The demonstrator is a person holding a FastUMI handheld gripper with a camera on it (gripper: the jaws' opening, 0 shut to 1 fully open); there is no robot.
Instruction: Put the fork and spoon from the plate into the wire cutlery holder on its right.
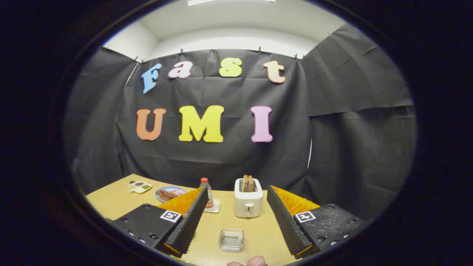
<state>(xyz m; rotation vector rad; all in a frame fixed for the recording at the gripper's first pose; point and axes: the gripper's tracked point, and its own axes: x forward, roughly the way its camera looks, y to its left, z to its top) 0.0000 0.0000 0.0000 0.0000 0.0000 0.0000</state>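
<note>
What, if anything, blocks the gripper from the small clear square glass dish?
Probably nothing: the open gripper has the dish lying on bare table between its fingers, apart from the white toaster beyond.

Light reaches me from above, even and fairly bright, off a white ceiling (236, 22). The surface (258, 232) glows warm with barely a shadow. My jaws stand apart, sharp in focus, their ridges crisp. The toaster (248, 202) shows a soft sheen, and the small glass dish (231, 240) glints faintly. Fisheye bending curves the cloth wall (351, 111) near the rim, where brightness falls off.
</note>
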